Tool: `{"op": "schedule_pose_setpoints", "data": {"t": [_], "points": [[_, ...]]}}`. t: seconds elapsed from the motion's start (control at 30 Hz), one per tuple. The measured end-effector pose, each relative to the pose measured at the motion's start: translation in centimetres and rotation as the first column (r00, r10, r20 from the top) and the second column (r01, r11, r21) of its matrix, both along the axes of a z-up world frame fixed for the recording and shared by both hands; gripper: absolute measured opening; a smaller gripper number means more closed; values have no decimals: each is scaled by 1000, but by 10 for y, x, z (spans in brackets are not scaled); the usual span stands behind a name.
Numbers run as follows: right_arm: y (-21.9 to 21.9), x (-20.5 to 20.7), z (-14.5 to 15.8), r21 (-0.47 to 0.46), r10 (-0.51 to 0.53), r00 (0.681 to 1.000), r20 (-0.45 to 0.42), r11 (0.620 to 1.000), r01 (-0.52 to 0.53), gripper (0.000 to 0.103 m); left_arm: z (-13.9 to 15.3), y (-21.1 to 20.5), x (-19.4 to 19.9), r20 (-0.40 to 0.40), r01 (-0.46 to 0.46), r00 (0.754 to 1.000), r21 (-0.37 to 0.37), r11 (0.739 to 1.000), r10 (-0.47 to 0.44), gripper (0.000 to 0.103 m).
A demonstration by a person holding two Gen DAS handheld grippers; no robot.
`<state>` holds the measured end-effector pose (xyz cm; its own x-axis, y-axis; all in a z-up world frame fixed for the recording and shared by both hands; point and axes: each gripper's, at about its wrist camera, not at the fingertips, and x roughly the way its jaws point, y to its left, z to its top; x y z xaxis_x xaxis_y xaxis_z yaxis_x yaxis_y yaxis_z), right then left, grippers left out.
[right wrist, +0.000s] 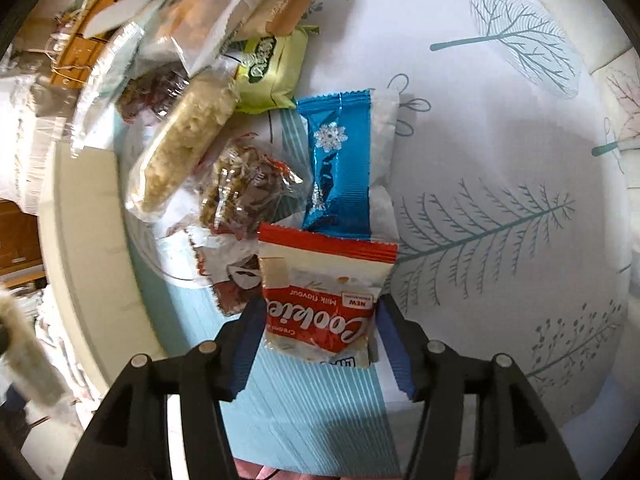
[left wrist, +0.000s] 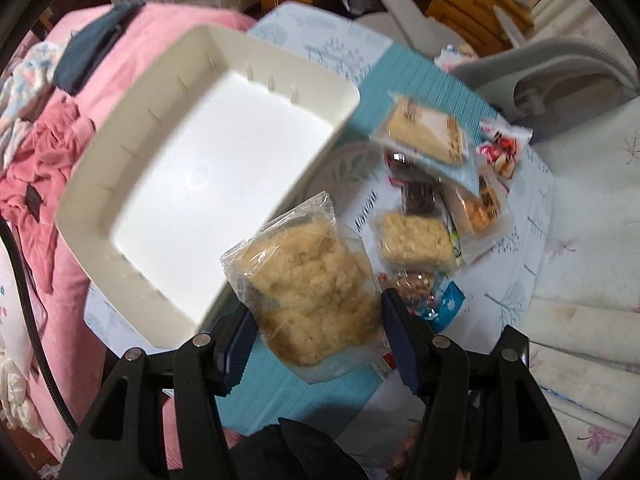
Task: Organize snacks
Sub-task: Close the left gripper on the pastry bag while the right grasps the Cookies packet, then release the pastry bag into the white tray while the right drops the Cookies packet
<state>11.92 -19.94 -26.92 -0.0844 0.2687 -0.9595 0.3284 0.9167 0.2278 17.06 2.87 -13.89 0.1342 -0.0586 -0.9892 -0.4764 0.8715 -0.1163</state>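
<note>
Between your left claw's (left wrist: pixel 316 344) pads: clear bag (left wrist: pixel 304 292) of crumbly rice puffs, clamped at its lower half and lifted, the bin (left wrist: pixel 100 184) beyond and left of the jaws. Bag is light and soft, contents brittle; film looks slick. Hold by the body as now, gently, or the cake may crush.

Right claw (right wrist: pixel 318 340): jaws parted, astride the cookie pack (right wrist: pixel 320 300), which lies flat on the cloth (right wrist: pixel 500 160); right pad clear of it, left pad close, contact unclear. I read it as released. Pack is small, light, crinkly; take it across the narrow sides, mid-length. Blue wrapper (right wrist: pixel 340 160) lies just ahead of it.
</note>
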Motion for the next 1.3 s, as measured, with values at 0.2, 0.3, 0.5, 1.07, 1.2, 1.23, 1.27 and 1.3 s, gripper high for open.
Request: {"op": "schedule_pose_setpoints", "data": {"t": [0.2,0.3,0.5,1.07,1.2,1.23,1.27,1.3], "points": [[36,11,-6,-97,22,1000,-15,995,-24,57,20,19,-12,81,-22,996,36,999,19,59],[53,12,-3,-144,58,998,-1,988,-58,54,25,35,-20,109,-40,993,39,998,36,59],[79,7,2,-177,66,998,11,982,-63,46,21,65,-33,109,-50,993,34,998,46,59],[139,-66,75,-134,-170,980,107,974,184,40,18,128,-59,78,286,953,79,955,-292,59],[164,-84,99,-111,-209,965,157,967,228,40,23,144,-61,94,356,924,152,922,-372,59],[165,-81,100,-99,-220,961,169,966,238,40,23,147,-60,97,371,915,171,913,-391,59],[171,-83,105,-86,-231,956,183,965,249,40,23,152,-60,104,388,906,184,903,-411,59],[177,-84,112,-75,-241,950,198,963,259,40,24,156,-59,111,401,898,195,895,-426,59]]}}
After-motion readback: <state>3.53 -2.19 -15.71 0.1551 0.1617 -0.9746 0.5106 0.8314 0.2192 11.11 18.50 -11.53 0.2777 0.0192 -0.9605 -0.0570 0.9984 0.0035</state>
